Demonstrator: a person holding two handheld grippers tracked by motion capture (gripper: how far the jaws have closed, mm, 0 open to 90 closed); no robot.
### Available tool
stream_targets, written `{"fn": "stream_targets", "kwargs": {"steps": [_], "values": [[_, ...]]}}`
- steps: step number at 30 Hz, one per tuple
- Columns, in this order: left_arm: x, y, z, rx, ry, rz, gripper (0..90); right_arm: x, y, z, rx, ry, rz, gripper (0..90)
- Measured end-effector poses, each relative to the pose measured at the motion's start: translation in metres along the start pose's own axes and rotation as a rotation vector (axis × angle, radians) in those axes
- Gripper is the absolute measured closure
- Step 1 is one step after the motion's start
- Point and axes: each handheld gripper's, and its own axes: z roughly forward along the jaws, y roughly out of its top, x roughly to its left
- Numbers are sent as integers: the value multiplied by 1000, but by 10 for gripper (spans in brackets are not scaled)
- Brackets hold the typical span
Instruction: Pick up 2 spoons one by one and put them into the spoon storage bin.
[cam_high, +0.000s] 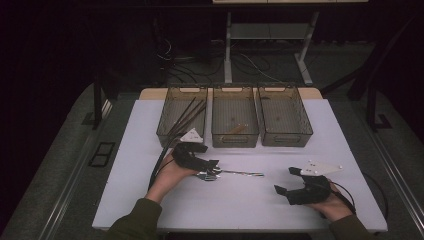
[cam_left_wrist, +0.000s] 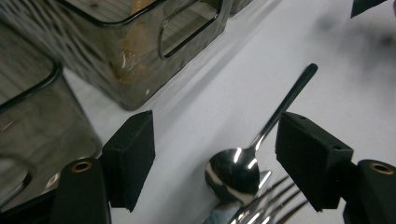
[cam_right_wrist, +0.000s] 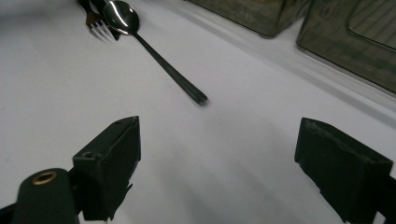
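Left gripper view cuts off the fork (cam_left_wrist: 261, 205) under the spoon (cam_left_wrist: 233, 170); both grippers' fingers released.

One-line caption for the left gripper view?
Open left gripper straddles a spoon lying on a fork, beside smoky bins.

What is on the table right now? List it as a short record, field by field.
surface: white table
bins: three clear bins in a row at the far edge
left bin: long dark sticks leaning inside
middle bin: one small wooden piece
cutlery: spoon lying over a fork, near the table's middle
left hand-held gripper: open, jaws either side of the spoon bowl, not pressing on it
right hand-held gripper: open, nothing between the jaws, spoon handle ahead of it
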Motion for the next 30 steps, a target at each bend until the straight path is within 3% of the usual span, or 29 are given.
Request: {"fn": "stream_targets", "kwargs": {"steps": [6, 9, 10, 17, 23, 30], "values": [[2, -1, 11, 41, -21, -22, 344, -6, -3, -7, -25, -10, 27, 145], [1, -4, 14, 77, -26, -24, 367, -7, -1, -6, -30, -11, 28, 145], [2, -4, 15, 84, -29, -7, 372, -7, -1, -5, -30, -11, 27, 145], [1, -8, 17, 115, -42, -22, 385, -4, 0, -2, -20, -8, 6, 145], [-2, -10, 21, 161, -43, 8, 447, -3, 0, -1, -15, -8, -1, 145], [-5, -10, 22, 169, -27, 33, 471, -3, 0, -1, -12, -10, -7, 145]]}}
